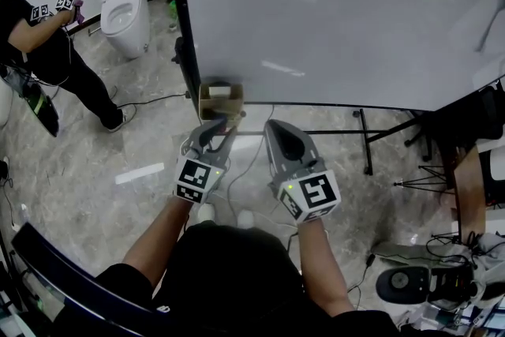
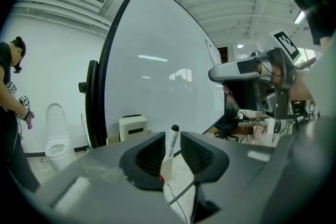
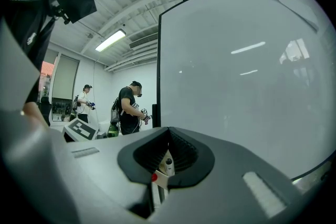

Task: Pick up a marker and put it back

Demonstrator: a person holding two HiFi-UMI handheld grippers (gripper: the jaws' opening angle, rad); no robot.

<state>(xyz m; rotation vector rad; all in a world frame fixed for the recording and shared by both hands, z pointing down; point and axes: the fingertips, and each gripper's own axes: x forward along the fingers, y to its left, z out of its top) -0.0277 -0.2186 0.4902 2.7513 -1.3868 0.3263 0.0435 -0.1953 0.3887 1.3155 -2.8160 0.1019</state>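
Note:
A marker [image 2: 171, 143] with a black cap stands upright in a small white holder [image 2: 166, 167], right between the jaws of my left gripper [image 1: 220, 125]. The ribbed pads sit on either side of it, with a narrow gap showing on the right, so this gripper is open. In the head view the gripper points at a tan box [image 1: 221, 100] at the whiteboard's lower left corner. My right gripper [image 1: 278, 130] hangs beside it, shut and empty. Through the slit under its fingertips I see the white holder [image 3: 166, 166] again.
A large whiteboard [image 1: 339, 12] on a black stand [image 1: 367, 140] fills the space ahead. A white toilet [image 1: 122, 4] and a person [image 1: 47, 51] with grippers are at the far left. Cables and equipment [image 1: 410, 280] lie on the floor at lower right.

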